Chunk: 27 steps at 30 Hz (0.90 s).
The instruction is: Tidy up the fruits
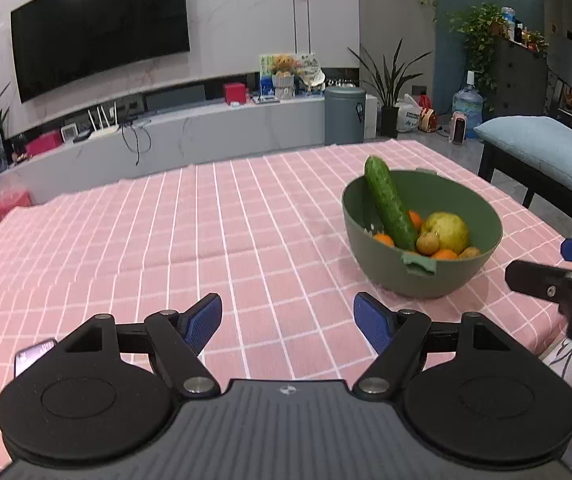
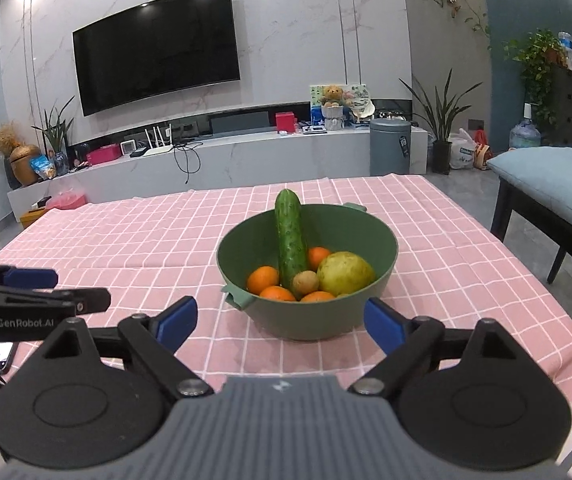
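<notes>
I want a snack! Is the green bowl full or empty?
Partly full: the green bowl holds a cucumber, oranges, kiwis and a yellow-green fruit.

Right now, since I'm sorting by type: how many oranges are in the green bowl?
4 visible in the bowl: one behind the cucumber at, one left of it, two at the front and. More may lie hidden underneath.

One readable mark turns up: "GenRobot.AI" in pale letters on the black side of the left gripper [image 2: 52, 289], at the left edge of the right wrist view, while every other label in the room stays too small to read.
</notes>
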Tool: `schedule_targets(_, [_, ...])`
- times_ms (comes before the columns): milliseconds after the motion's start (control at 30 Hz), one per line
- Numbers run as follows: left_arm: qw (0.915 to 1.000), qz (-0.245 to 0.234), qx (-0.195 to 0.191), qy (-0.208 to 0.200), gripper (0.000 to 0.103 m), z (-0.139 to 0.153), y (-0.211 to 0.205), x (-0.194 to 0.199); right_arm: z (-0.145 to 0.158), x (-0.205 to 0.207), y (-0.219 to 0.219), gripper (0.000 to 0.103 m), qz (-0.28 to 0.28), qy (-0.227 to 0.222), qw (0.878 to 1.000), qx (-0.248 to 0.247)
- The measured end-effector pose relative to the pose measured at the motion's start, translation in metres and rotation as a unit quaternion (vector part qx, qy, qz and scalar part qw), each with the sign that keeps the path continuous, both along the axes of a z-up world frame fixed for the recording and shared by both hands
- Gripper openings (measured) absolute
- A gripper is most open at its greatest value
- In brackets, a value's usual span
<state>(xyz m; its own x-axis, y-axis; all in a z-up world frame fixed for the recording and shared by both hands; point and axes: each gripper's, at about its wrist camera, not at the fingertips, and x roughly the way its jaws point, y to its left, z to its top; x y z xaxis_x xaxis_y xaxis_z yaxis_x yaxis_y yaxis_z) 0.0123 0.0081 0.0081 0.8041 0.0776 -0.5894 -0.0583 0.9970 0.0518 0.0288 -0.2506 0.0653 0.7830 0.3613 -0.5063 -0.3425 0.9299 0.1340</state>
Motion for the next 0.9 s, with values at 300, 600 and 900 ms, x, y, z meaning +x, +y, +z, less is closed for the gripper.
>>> schedule_targets(300, [0.9997,0.01,-0.021,0.009,0.088,-0.006,0.012,-0.007,-0.004,0.0,0.001,0.09,-0.004,0.003,1.0,0.006])
schedule_targets(600, [0.9996,0.011,-0.023,0.01,0.088,-0.006,0.014,-0.009,-0.005,0.0,0.0,0.09,-0.008,0.004,1.0,0.009])
schedule_targets(900, [0.9996,0.011,-0.024,0.012,0.088,-0.005,0.015,-0.009,-0.005,-0.001,0.002,0.09,-0.006,0.004,1.0,0.005])
